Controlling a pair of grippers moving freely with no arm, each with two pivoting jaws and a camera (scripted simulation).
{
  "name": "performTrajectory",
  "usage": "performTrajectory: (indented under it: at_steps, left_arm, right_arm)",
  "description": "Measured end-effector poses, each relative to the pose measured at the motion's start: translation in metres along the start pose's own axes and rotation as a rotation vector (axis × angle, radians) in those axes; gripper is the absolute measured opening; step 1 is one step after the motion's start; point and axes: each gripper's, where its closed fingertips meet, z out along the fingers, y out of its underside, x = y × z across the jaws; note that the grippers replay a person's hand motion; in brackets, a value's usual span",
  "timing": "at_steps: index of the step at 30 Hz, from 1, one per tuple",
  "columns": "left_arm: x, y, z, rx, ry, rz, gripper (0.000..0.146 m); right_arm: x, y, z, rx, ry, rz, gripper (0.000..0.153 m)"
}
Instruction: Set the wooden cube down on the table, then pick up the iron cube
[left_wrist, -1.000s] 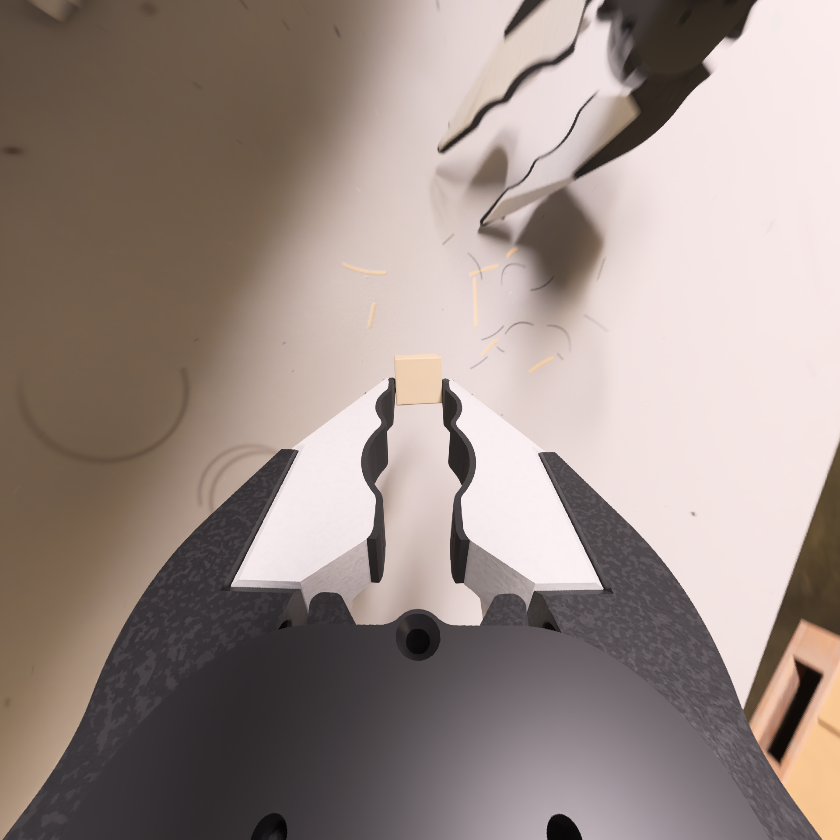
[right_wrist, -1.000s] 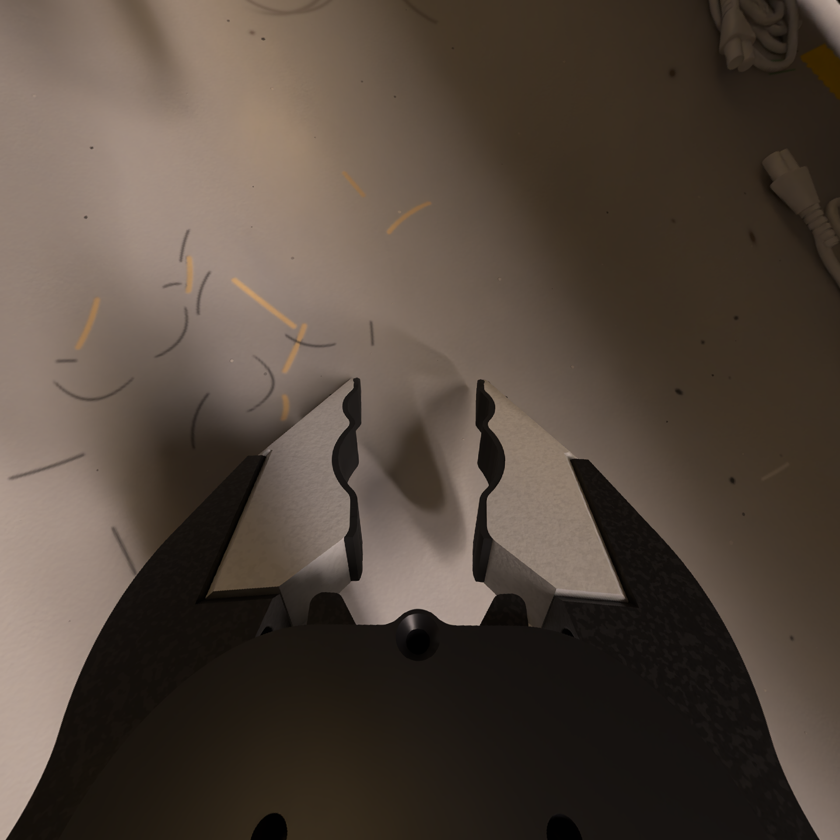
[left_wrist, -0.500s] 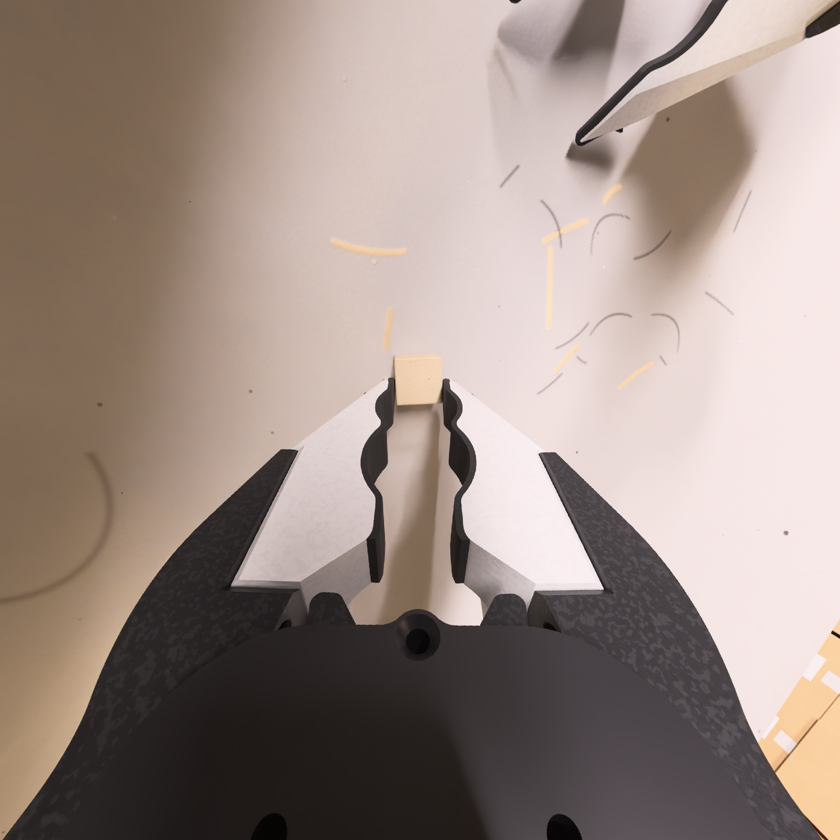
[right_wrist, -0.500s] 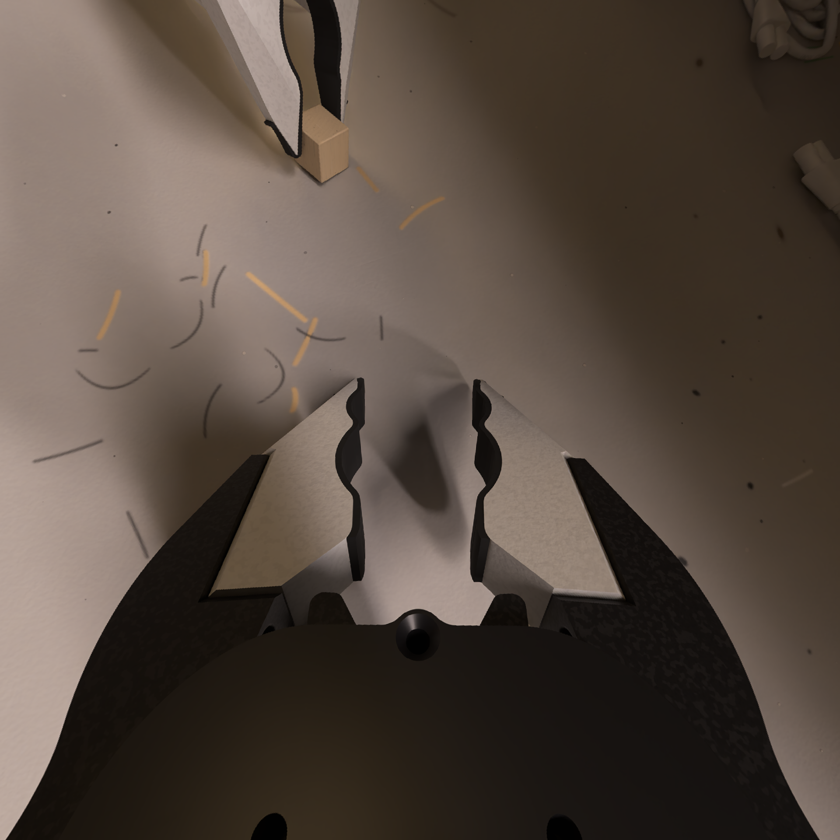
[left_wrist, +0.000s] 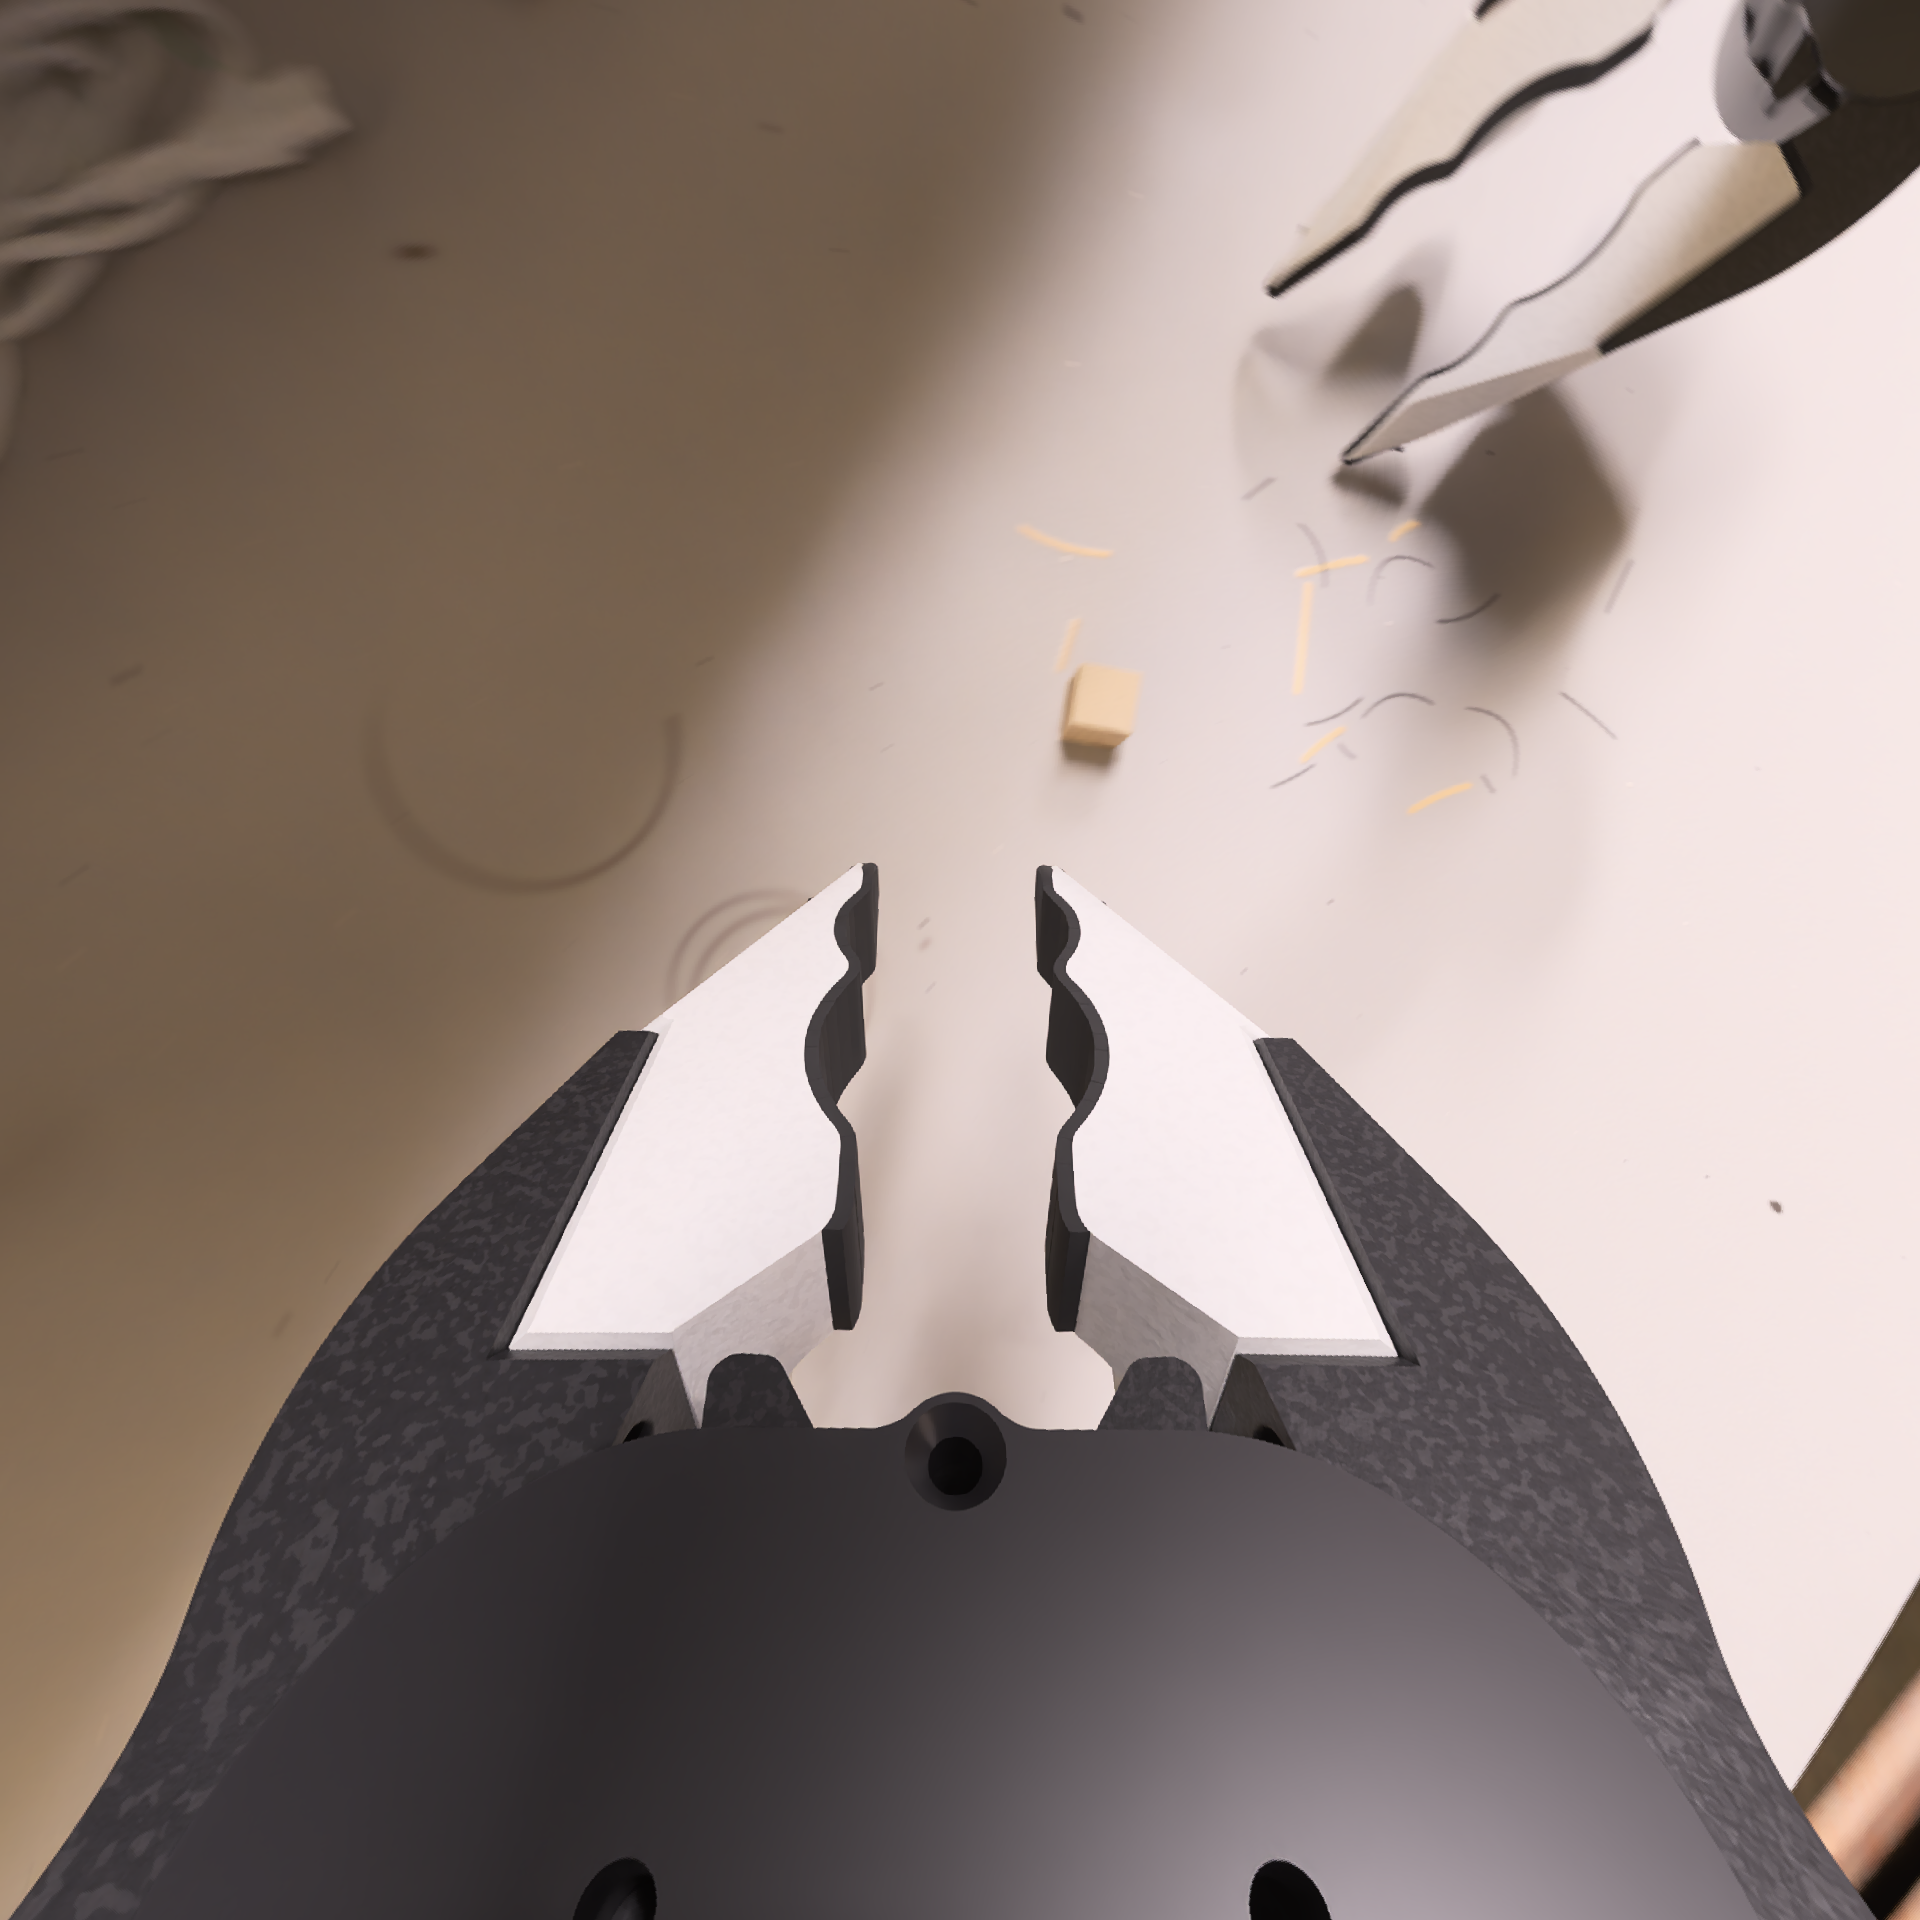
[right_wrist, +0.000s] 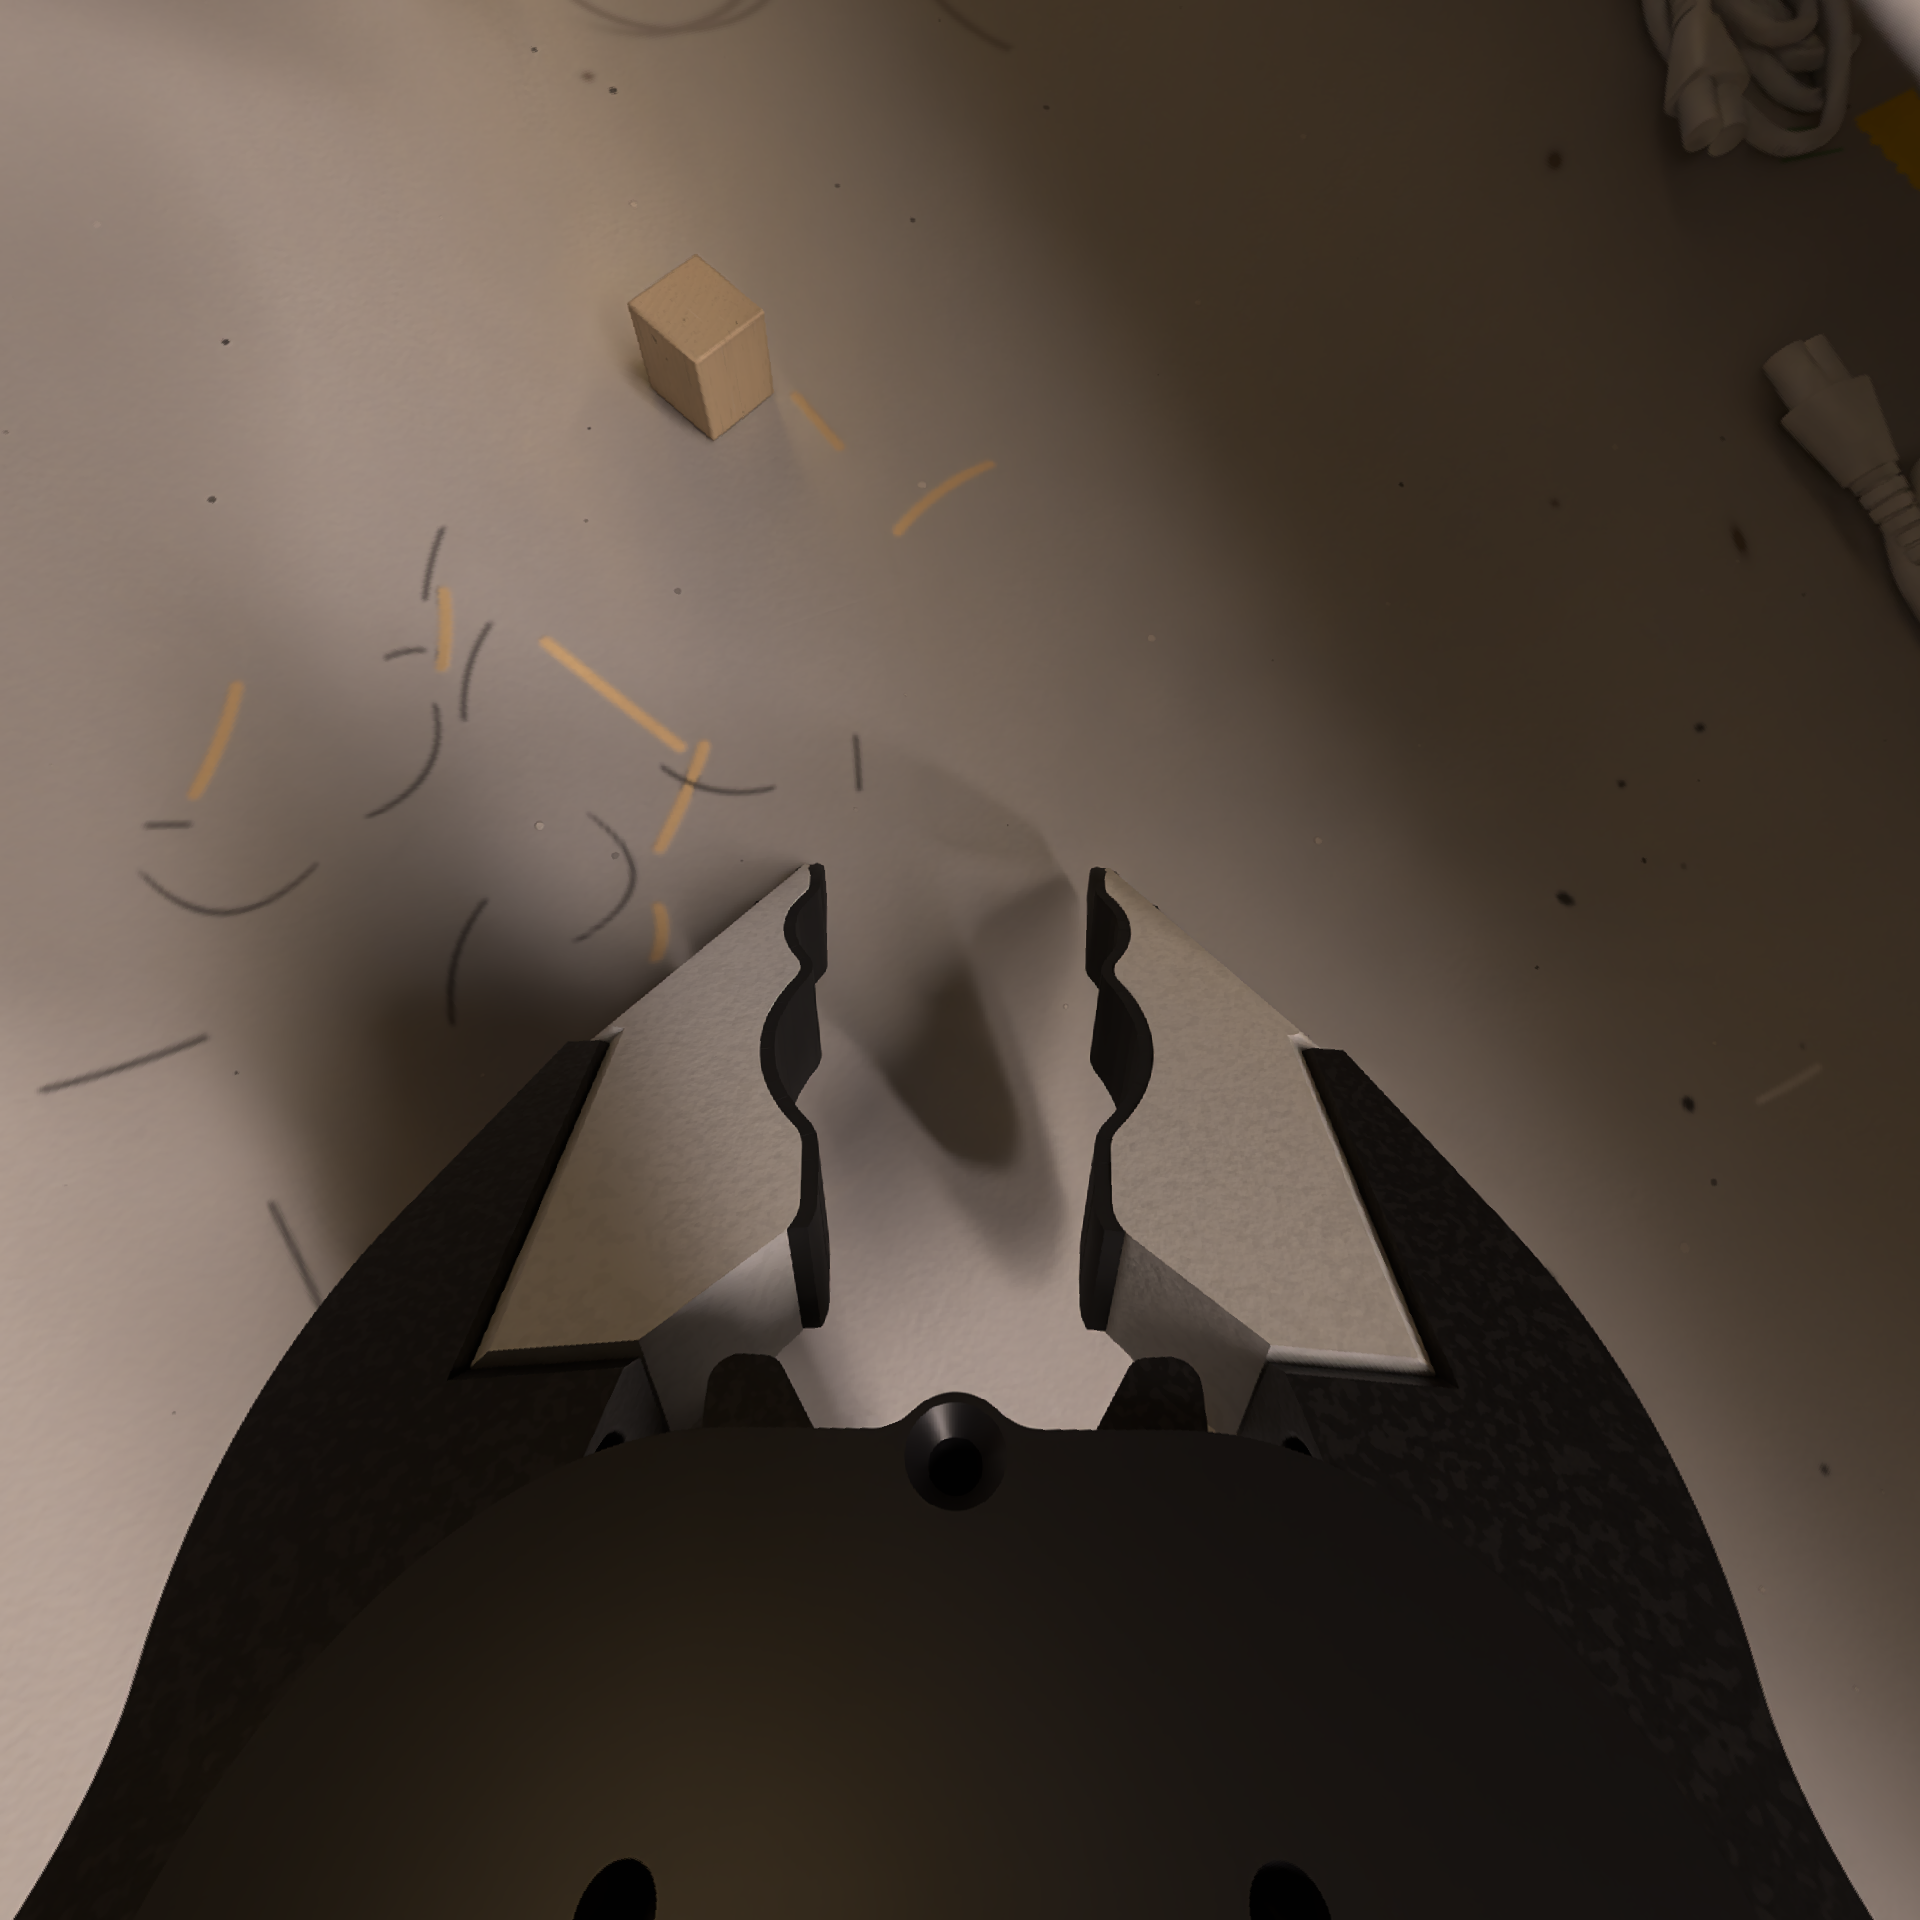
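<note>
The wooden cube (left_wrist: 1099, 705) is a small pale block standing free on the white table (left_wrist: 1558, 1039), ahead of my left gripper (left_wrist: 956, 878) and slightly right. My left gripper is open and empty, well back from the cube. The cube also shows in the right wrist view (right_wrist: 702, 358), far ahead and to the left of my right gripper (right_wrist: 954, 881), which is open and empty just above the table. The right gripper (left_wrist: 1340, 364) shows in the left wrist view at the upper right. No iron cube is in either view.
Thin orange and grey marks (right_wrist: 613, 681) are scattered on the table between the cube and my right gripper. White cable bundles lie at the far corners (right_wrist: 1745, 83) (left_wrist: 135, 166). A white plug (right_wrist: 1829, 416) lies at the right. The table edge (left_wrist: 1849, 1694) runs at lower right.
My left gripper has opened and let go of the wooden cube, then drawn back and up from it. The cube now stands alone on the table. My right gripper has barely moved.
</note>
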Motion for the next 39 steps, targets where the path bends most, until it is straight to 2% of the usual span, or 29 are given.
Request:
performTrajectory:
  at_steps: [3,6,9,12,16,20,25,30,34,39]
  left_arm:
    - [-0.029,0.022,-0.053,0.072,-0.128,-0.077,0.031]
    - [-0.063,0.061,-0.106,0.107,-0.297,-0.167,0.033]
    - [-0.099,0.119,-0.151,0.102,-0.454,-0.292,0.034]
    - [-0.131,0.183,-0.172,0.071,-0.543,-0.438,0.034]
    - [-0.153,0.255,-0.156,-0.004,-0.498,-0.597,0.035]
    - [-0.159,0.287,-0.124,-0.080,-0.431,-0.616,0.036]
    - [-0.162,0.296,-0.098,-0.132,-0.384,-0.581,0.036]
    - [-0.166,0.306,-0.088,-0.195,-0.382,-0.564,0.035]
    - [-0.169,0.308,-0.090,-0.212,-0.412,-0.524,0.021]
    - [-0.173,0.291,-0.115,-0.122,-0.476,-0.528,0.021]
  right_arm:
    - [0.000,0.000,0.000,0.000,0.002,0.000,0.050]
    - [0.000,0.000,0.000,-0.001,-0.001,0.004,0.051]
    - [-0.001,0.000,0.000,-0.003,-0.012,0.007,0.051]
    - [-0.001,0.001,0.000,-0.006,-0.023,0.013,0.051]
    - [-0.001,0.001,0.001,-0.011,-0.041,0.026,0.051]
    - [-0.001,0.001,0.001,-0.014,-0.044,0.033,0.051]
    - [0.000,0.001,0.001,-0.013,-0.029,0.038,0.053]
    - [0.001,0.001,0.001,-0.014,-0.017,0.042,0.053]
    - [0.001,0.001,0.001,-0.017,-0.022,0.049,0.054]
    - [0.001,0.001,0.002,-0.016,-0.025,0.048,0.054]
